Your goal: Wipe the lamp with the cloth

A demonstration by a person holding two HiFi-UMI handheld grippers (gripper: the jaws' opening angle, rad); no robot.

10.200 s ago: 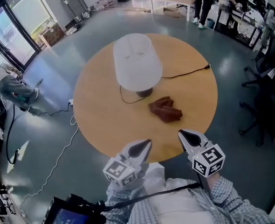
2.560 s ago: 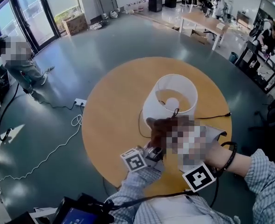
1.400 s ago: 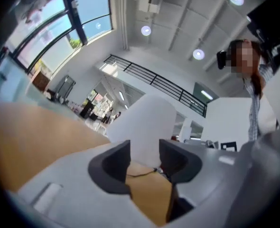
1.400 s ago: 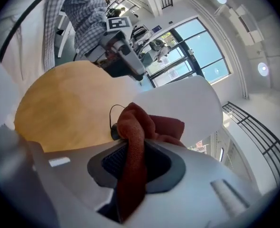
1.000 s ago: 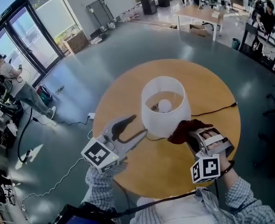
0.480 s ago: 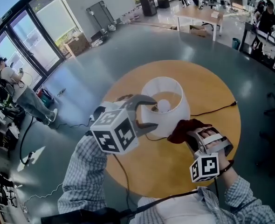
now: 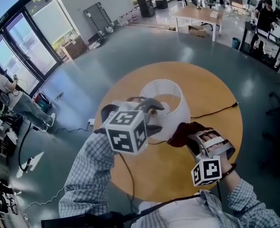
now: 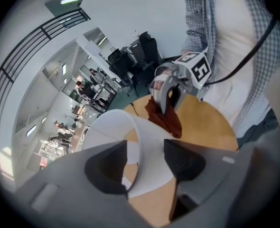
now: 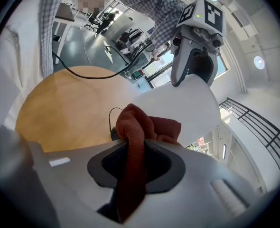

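Wooden round table (image 7: 216,89) is shown in the head view, with the white lamp (image 7: 173,99) standing on it. The left gripper (image 7: 154,117) is held at the shade's near rim, and a dark red cloth (image 7: 182,131) is held by the right gripper (image 7: 193,137) just beside the shade. In the left gripper view, the shade's wall is straddled by spread jaws that have just been closing slightly. In the right gripper view, the cloth is pinched between the jaws.
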